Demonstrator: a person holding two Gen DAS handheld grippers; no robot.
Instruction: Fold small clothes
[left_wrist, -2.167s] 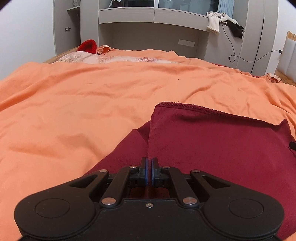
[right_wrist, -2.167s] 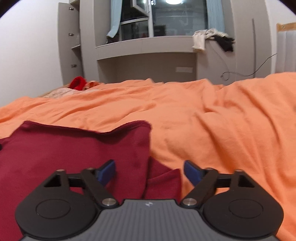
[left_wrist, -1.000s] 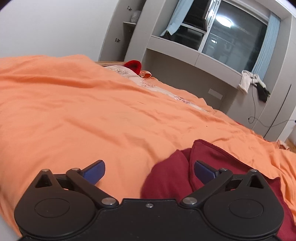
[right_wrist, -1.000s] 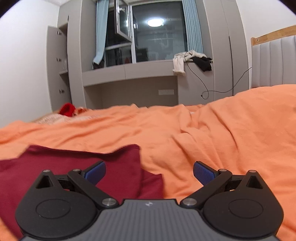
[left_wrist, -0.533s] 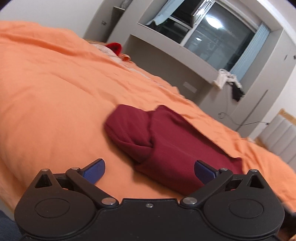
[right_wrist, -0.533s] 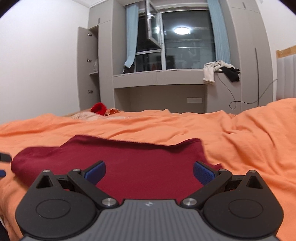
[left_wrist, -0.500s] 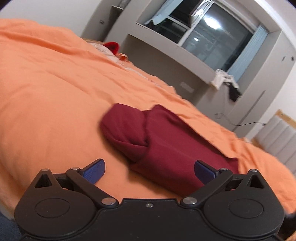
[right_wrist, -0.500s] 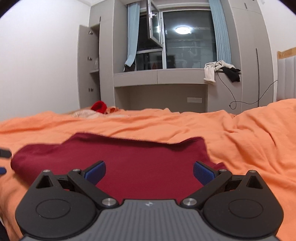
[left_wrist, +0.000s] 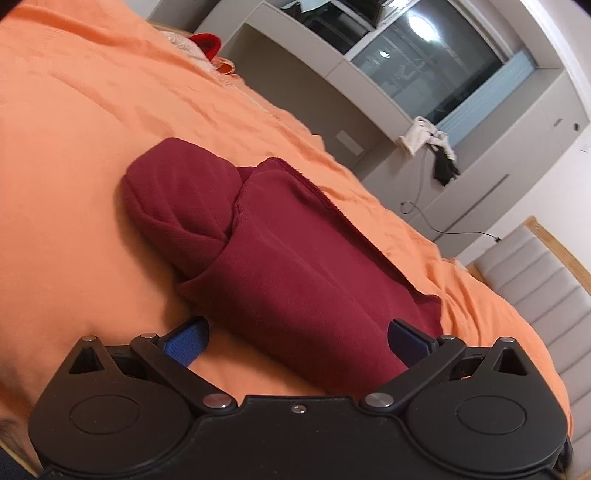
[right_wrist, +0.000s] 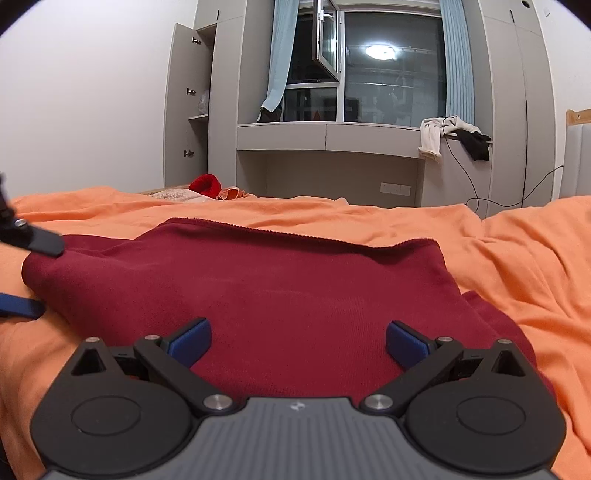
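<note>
A dark red garment (left_wrist: 295, 266) lies folded on the orange bedspread (left_wrist: 74, 155), with a bunched sleeve at its far left end. My left gripper (left_wrist: 297, 338) is open and tilted, its blue pads straddling the near edge of the cloth. In the right wrist view the same dark red garment (right_wrist: 258, 288) spreads flat ahead. My right gripper (right_wrist: 297, 341) is open just above the near edge, holding nothing. The left gripper's fingers (right_wrist: 33, 240) show at the left edge of that view, by the garment's left end.
A red item (right_wrist: 205, 184) and patterned cloth lie at the far end of the bed. Grey built-in cabinets and a window ledge (right_wrist: 332, 136) stand behind, with clothes (right_wrist: 454, 136) draped on the ledge. A padded headboard (left_wrist: 535, 280) is at the right.
My left gripper let go of the garment, opened, pulled back and tilted, and has now closed in on the near edge. My right gripper stayed open and shifted left over the garment's middle.
</note>
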